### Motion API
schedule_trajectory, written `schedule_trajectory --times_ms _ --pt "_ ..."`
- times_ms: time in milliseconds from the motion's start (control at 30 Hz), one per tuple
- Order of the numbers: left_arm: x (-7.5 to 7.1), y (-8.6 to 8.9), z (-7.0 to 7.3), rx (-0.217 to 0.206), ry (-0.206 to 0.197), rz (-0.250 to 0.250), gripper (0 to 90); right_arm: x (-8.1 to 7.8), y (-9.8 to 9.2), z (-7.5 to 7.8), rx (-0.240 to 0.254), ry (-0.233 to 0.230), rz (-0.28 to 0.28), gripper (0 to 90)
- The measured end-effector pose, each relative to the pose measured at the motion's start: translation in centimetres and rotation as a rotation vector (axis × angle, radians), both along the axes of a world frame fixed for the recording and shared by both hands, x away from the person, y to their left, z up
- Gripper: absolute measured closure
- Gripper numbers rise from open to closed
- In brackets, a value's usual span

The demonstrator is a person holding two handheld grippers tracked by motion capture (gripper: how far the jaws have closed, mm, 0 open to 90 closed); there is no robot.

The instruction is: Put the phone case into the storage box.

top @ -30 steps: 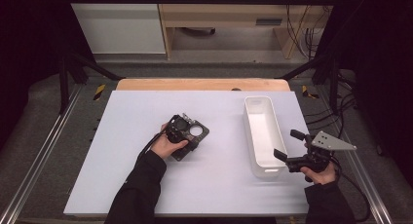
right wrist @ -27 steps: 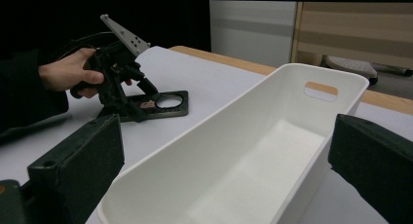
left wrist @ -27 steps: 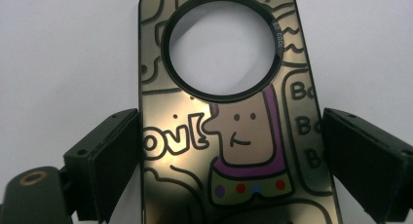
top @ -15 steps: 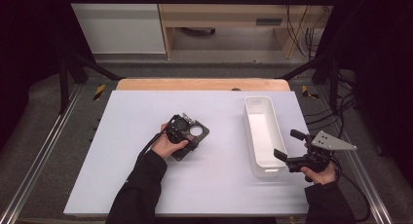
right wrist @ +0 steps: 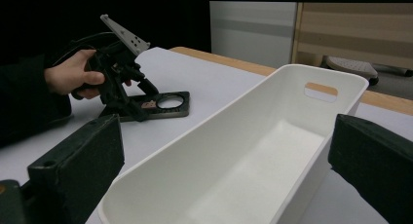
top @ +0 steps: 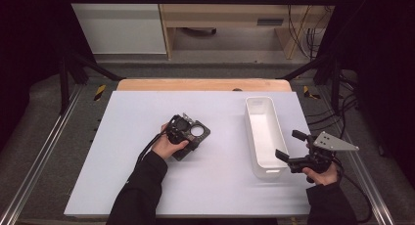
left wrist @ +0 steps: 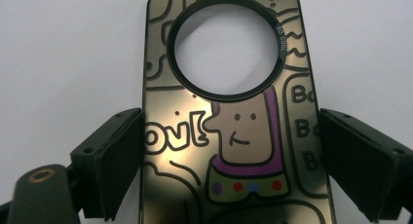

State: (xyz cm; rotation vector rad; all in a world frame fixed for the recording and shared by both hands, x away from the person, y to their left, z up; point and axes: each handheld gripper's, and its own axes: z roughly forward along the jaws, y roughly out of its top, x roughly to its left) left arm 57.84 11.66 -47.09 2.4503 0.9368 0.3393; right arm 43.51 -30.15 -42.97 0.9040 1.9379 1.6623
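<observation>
Phone case (left wrist: 229, 136), dark with cartoon print, lies flat on the table (top: 122, 137) between the spread left gripper (left wrist: 234, 151); its lower end is cut off; right gripper (top: 293, 146) gapes beside the white bin (top: 264, 132).

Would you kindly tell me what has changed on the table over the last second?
Nothing has visibly moved. The left gripper sits over the phone case with its jaws either side, the left jaw at its edge, the right one apart. The right gripper waits open beside the white bin.
</observation>
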Motion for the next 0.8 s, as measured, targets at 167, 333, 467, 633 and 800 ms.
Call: schedule_trajectory --times_ms 167,333,467,633,800 --pt "-0.1 0.0 0.3 -0.013 -0.006 -0.004 11.5 0.0 0.0 0.0 0.000 0.000 0.000 0.4" --pt "-0.3 0.2 0.8 -0.030 -0.014 -0.003 11.6 0.0 0.1 0.0 -0.001 -0.001 0.001 0.4" --pt "-0.7 0.3 1.4 -0.039 -0.036 -0.007 11.6 0.0 0.0 0.0 -0.001 -0.001 0.001 0.4" --pt "-1.1 0.5 2.2 -0.061 -0.045 -0.018 11.6 0.0 0.1 0.0 -0.001 -0.002 0.004 0.4" --pt "-1.9 0.9 3.1 -0.087 -0.066 -0.028 11.6 0.0 0.1 0.0 -0.003 -0.002 0.006 0.4"
